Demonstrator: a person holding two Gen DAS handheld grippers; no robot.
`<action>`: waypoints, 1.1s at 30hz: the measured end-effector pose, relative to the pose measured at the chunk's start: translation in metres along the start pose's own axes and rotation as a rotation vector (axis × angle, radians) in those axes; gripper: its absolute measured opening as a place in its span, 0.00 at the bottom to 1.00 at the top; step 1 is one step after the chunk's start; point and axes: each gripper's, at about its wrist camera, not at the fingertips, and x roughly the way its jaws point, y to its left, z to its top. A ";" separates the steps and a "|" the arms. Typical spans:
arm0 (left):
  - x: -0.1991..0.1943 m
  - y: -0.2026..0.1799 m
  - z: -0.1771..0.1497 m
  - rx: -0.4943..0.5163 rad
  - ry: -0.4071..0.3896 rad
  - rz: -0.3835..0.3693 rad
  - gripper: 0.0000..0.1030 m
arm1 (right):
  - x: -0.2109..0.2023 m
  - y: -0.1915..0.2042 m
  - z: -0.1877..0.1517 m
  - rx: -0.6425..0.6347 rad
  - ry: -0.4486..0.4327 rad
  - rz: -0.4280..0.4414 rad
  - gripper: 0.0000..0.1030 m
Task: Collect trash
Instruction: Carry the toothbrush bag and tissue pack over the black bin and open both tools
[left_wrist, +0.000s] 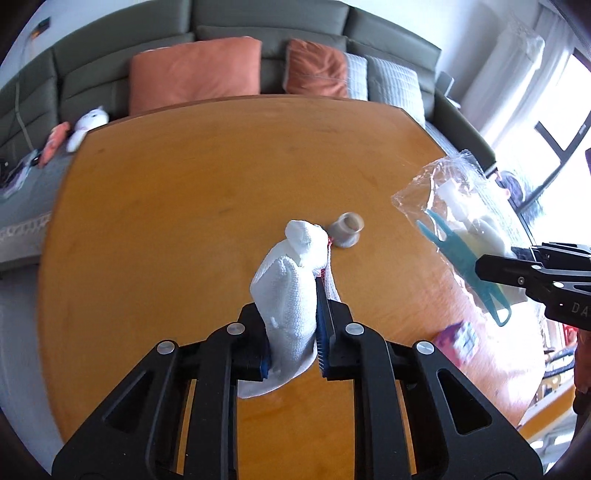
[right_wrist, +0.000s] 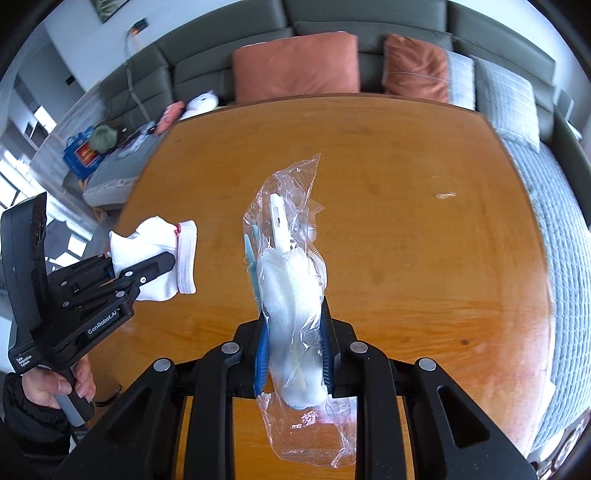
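My left gripper (left_wrist: 291, 332) is shut on a white knitted sock (left_wrist: 288, 288) and holds it above the wooden table (left_wrist: 184, 192); it also shows in the right wrist view (right_wrist: 155, 254), where the left gripper (right_wrist: 147, 273) is at the left. My right gripper (right_wrist: 293, 343) is shut on a clear plastic bag (right_wrist: 291, 288) with white and teal plastic pieces inside, held above the table (right_wrist: 424, 221). The bag (left_wrist: 461, 221) and right gripper (left_wrist: 517, 273) show at the right in the left wrist view. A small grey tape roll (left_wrist: 347, 229) lies on the table beyond the sock.
A grey sofa (left_wrist: 258, 29) with orange cushions (left_wrist: 195, 74) runs behind the table. A pink packet (left_wrist: 458, 341) lies near the table's right edge. A small clear scrap (right_wrist: 445, 195) lies on the table. A white plush toy (left_wrist: 88, 125) sits on the sofa at the left.
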 end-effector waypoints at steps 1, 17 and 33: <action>-0.006 0.006 -0.002 -0.006 -0.004 0.006 0.17 | 0.001 0.012 0.000 -0.016 0.003 0.010 0.23; -0.118 0.132 -0.088 -0.175 -0.091 0.130 0.17 | 0.021 0.221 -0.004 -0.291 0.043 0.142 0.23; -0.225 0.319 -0.245 -0.568 -0.106 0.382 0.17 | 0.069 0.493 -0.057 -0.709 0.175 0.352 0.23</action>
